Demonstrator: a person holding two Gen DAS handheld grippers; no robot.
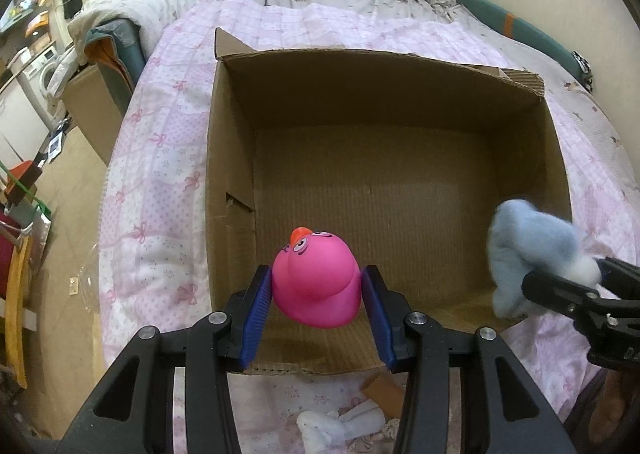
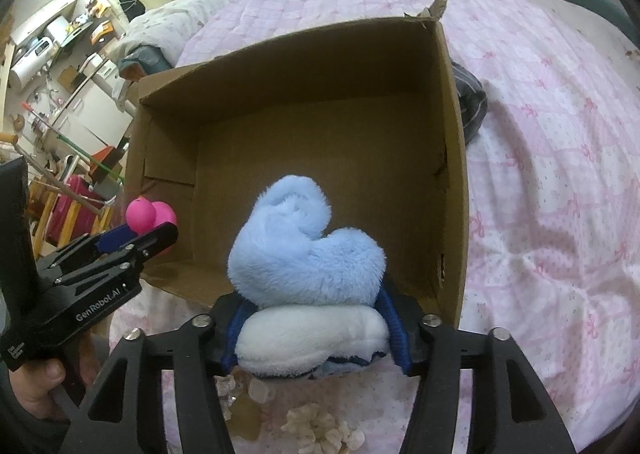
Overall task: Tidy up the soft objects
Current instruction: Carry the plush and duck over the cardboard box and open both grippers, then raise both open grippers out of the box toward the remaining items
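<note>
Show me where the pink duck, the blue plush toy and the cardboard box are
pink duck [image 1: 316, 282], left wrist view, on its rounded body between the gripper pads.
blue plush toy [image 2: 308, 254], right wrist view, on its fluffy blue upper part.
cardboard box [image 1: 380, 94], left wrist view, on the inner far wall.
</note>
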